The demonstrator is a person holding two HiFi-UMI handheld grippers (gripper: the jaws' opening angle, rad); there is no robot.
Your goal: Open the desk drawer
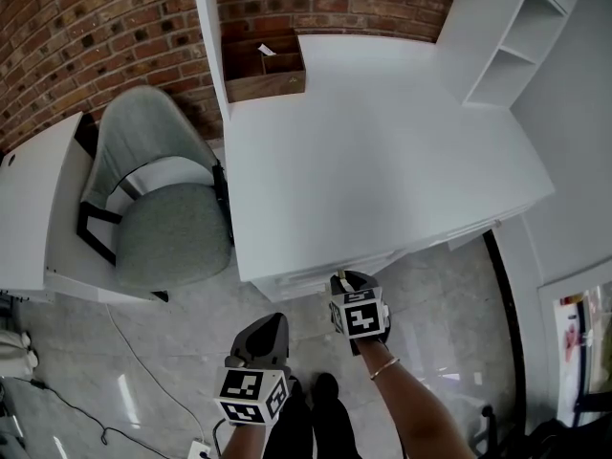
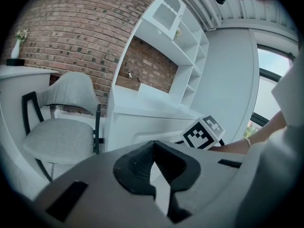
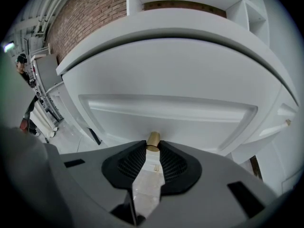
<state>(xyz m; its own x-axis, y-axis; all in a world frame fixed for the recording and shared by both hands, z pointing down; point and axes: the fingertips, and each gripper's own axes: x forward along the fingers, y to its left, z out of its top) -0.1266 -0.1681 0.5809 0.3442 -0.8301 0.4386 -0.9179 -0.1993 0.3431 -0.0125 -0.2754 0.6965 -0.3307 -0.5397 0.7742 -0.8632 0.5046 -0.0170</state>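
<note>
The white desk point(image 1: 382, 142) has a drawer point(image 3: 166, 113) under its front edge, with a recessed panel and a small brass knob point(image 3: 153, 139). My right gripper point(image 3: 153, 145) is shut on that knob, one dark pad pressing each side of it. In the head view the right gripper point(image 1: 344, 277) meets the drawer front point(image 1: 316, 277) at the desk's near edge. My left gripper point(image 1: 277, 319) hangs lower and to the left, away from the desk, shut with nothing in it point(image 2: 154, 144). The drawer front sits flush with the desk.
A grey padded chair point(image 1: 163, 218) stands left of the desk, beside a white cabinet point(image 1: 29, 208). A white shelf unit point(image 1: 497, 36) rises at the desk's back right against the brick wall point(image 1: 86, 36). A cable point(image 1: 134, 361) lies on the marble floor.
</note>
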